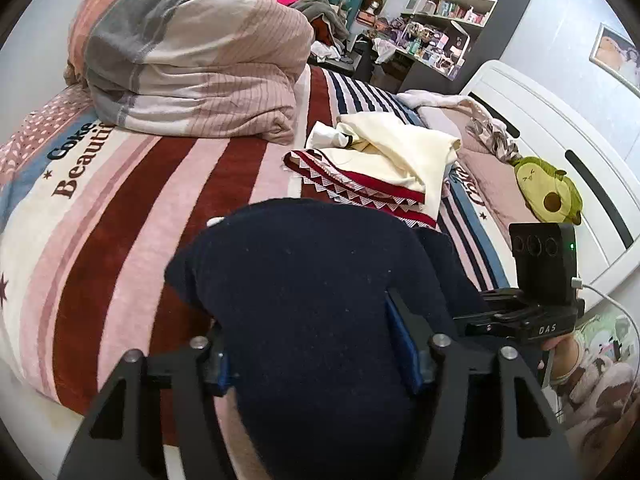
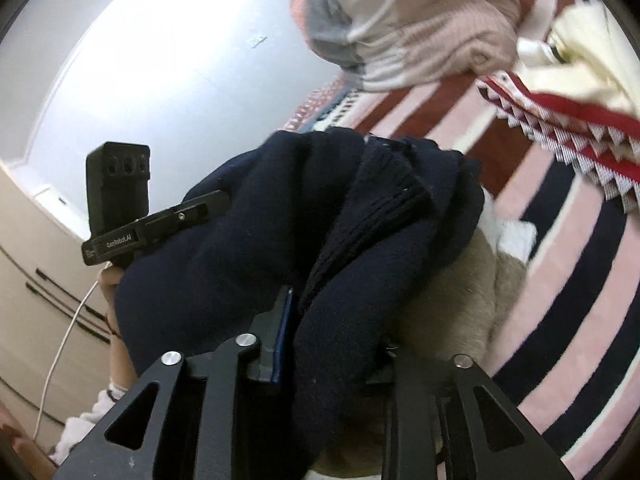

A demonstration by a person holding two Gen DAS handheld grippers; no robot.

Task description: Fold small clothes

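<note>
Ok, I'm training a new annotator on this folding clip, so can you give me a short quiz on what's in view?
1. True or false: the avocado plush lies on the floor.
2. What sits between the fingers of the left gripper? A) the cream garment B) the navy garment C) the avocado plush
3. In a few words: what lies on top of the red-and-white zigzag cloth?

Key
1. False: it rests on the bed, beside the white headboard.
2. B
3. The cream garment.
</note>
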